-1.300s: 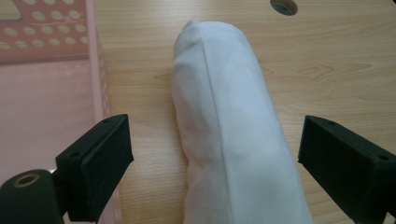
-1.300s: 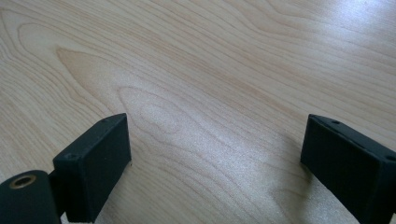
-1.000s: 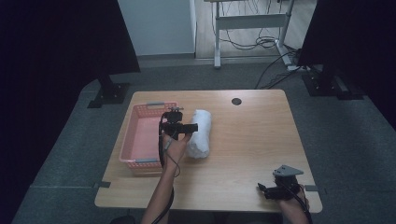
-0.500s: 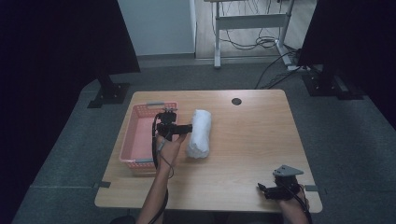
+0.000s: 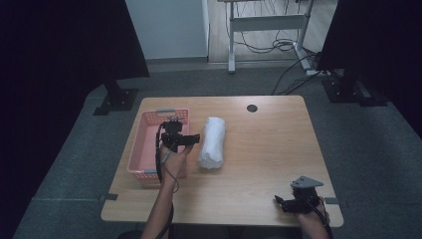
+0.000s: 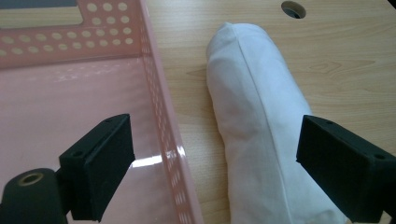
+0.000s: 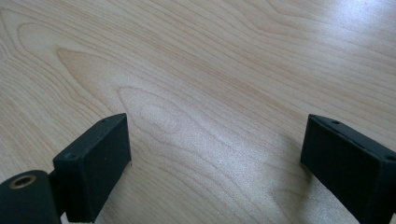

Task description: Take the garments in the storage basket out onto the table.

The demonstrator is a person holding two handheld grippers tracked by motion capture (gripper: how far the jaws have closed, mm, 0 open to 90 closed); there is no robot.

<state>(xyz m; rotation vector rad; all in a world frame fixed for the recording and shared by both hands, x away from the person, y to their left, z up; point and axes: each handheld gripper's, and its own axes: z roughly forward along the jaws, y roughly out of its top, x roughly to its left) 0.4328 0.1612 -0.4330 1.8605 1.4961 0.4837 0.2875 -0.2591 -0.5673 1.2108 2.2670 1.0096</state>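
Note:
A rolled white towel lies on the wooden table, just right of a pink perforated basket. My left gripper hovers over the basket's right wall, pointing toward the towel, jaws open and empty. Its own view looks down on the basket wall and the towel between the spread jaws of the left gripper. My right gripper rests low at the table's front right corner. In its own view the right gripper is open over bare wood.
A round cable hole sits in the table near its far edge. Dark stands and a desk frame with cables are on the grey floor beyond the table. Bare wood stretches across the table's right half.
My left gripper has shifted to the left, from beside the towel to over the basket's right wall. The towel, the basket and my right gripper have not moved.

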